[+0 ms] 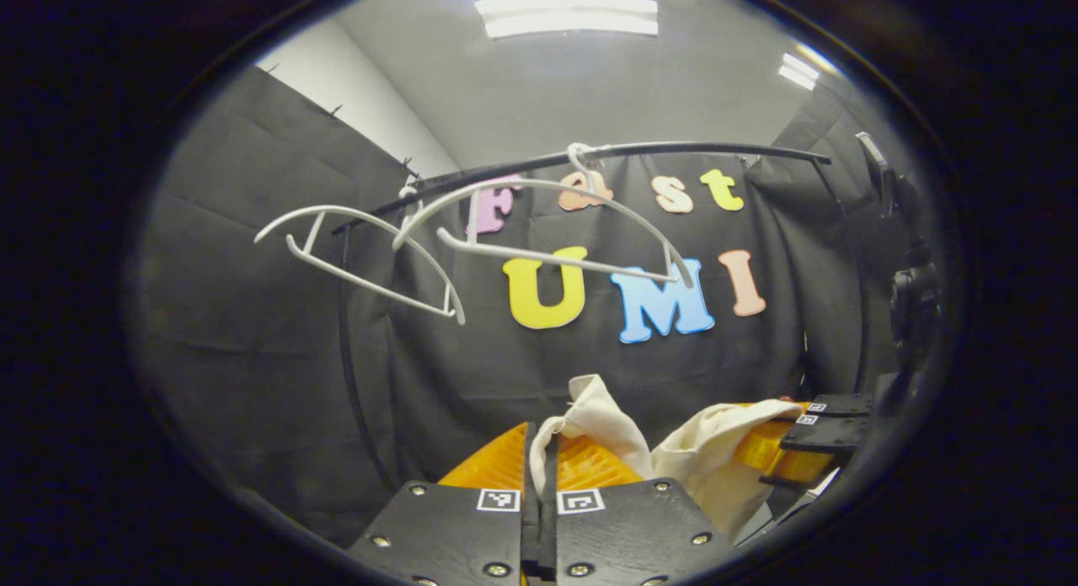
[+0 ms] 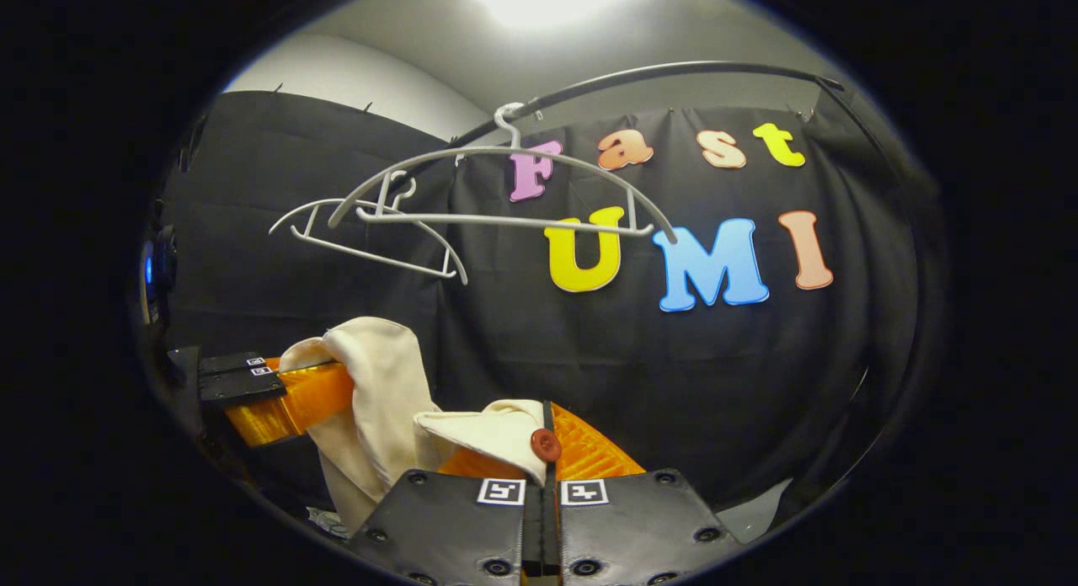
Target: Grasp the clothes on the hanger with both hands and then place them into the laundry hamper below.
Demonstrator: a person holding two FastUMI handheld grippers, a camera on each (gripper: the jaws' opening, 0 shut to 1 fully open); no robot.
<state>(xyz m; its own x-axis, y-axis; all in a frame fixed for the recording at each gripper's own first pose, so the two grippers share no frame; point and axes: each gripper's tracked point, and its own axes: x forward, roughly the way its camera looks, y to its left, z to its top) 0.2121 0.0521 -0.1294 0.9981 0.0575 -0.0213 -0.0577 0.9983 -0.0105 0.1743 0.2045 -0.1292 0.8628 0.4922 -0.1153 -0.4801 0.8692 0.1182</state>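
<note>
We have the rail (image 1: 522, 162) arching across the top, in front of the back wall, and two hangers (image 1: 547, 224) hooked on it side by side, one (image 1: 362, 258) further left. Below them we hold the garment (image 1: 602, 430) stretched between both tongs. In the left gripper view, our left tongs (image 1: 543, 464) pinch a fold at the bottom centre, with the right tongs (image 1: 779, 451) off to the right, cloth draped over them. In the right gripper view, our right tongs (image 2: 546, 447) grip cloth up front, and the left tongs (image 2: 290, 405) sit to the left.
</note>
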